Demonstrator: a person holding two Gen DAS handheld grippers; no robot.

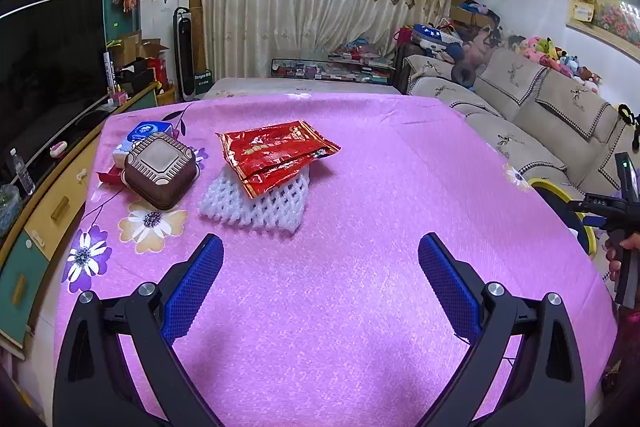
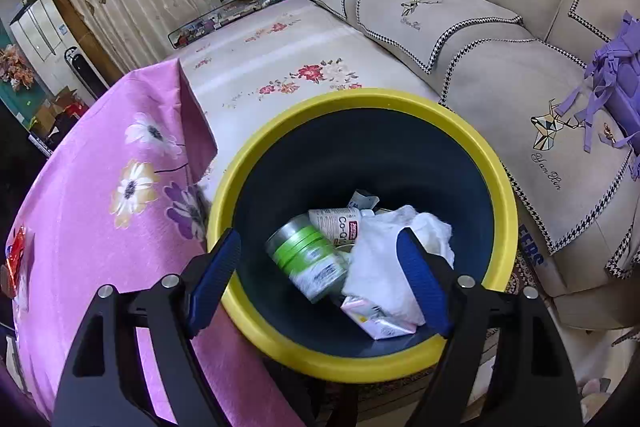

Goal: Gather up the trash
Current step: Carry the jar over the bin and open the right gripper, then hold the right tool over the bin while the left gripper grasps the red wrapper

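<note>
My left gripper (image 1: 320, 241) hangs open over the pink flowered tablecloth (image 1: 360, 187), with nothing between its blue pads. Ahead of it, red foil wrappers (image 1: 276, 155) lie on a white foam net (image 1: 260, 207). A brown square box (image 1: 160, 171) stands to their left, in front of a blue tissue pack (image 1: 148, 133). My right gripper (image 2: 318, 233) is open above the yellow-rimmed bin (image 2: 360, 99) beside the table. Inside the bin lie a green-lidded jar (image 2: 308, 259), crumpled white tissue (image 2: 384, 259), a small bottle (image 2: 336, 223) and a pink carton (image 2: 380, 319). Nothing is held.
A beige sofa (image 2: 500, 47) runs along the right, with a purple bag (image 2: 616, 87) on it. A white flowered mattress (image 2: 280, 59) lies beyond the bin. A TV (image 1: 44, 59) and a low cabinet (image 1: 52, 207) flank the table's left. A person's hand (image 1: 624, 247) shows at the right edge.
</note>
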